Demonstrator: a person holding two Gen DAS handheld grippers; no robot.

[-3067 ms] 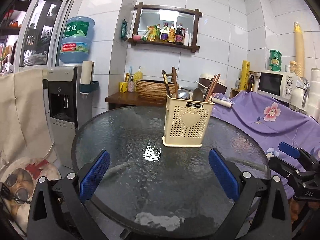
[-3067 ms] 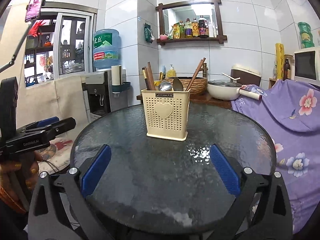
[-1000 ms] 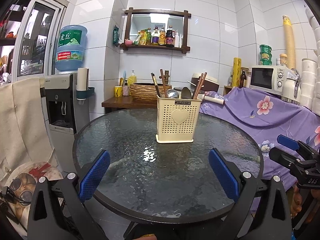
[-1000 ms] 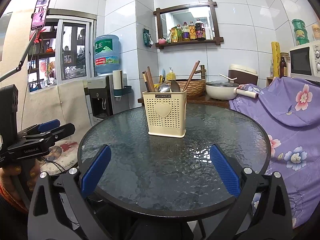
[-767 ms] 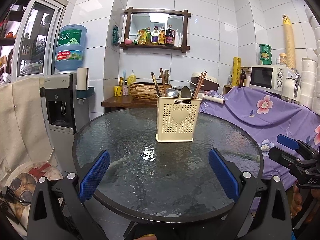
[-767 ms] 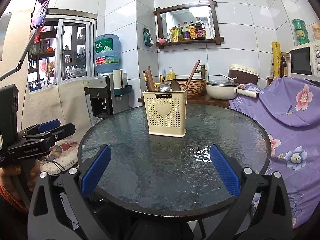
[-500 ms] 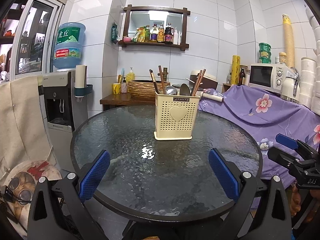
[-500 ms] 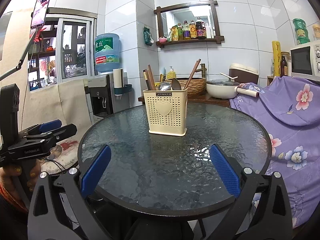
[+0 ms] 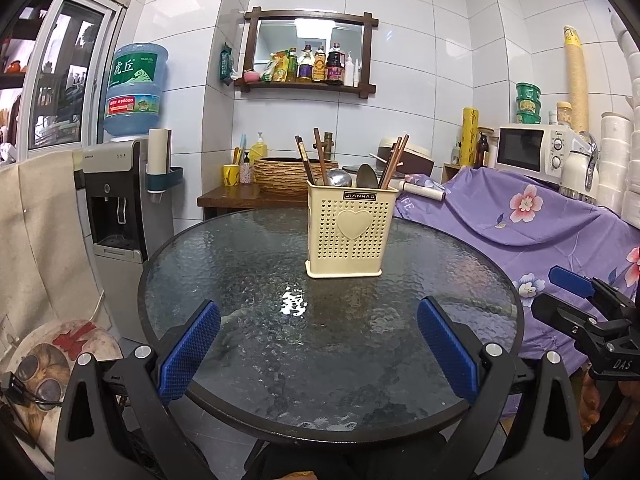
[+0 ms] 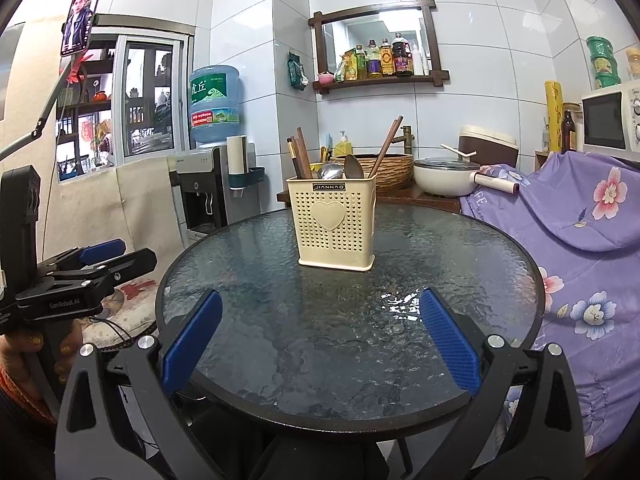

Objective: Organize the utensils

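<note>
A cream perforated utensil holder (image 9: 346,234) with a heart on its front stands upright on the round glass table (image 9: 248,264); it also shows in the right wrist view (image 10: 334,226). Brown chopsticks (image 9: 310,156) and metal spoons (image 9: 367,176) stand in it. My left gripper (image 9: 318,344) is open and empty, held back over the table's near edge. My right gripper (image 10: 320,340) is open and empty, also back at the near edge. Each gripper shows in the other's view, the right one (image 9: 576,304) at the right and the left one (image 10: 96,268) at the left.
A water dispenser (image 9: 120,200) stands left of the table. A purple flowered cloth (image 9: 540,220) covers furniture at the right, with a microwave (image 9: 532,150) behind. A wooden side table with a woven basket (image 9: 288,172) and a white pot (image 10: 444,178) stands behind the table.
Both grippers have drawn back from the table over the last seconds, so the holder looks farther away. Both stay open and empty.
</note>
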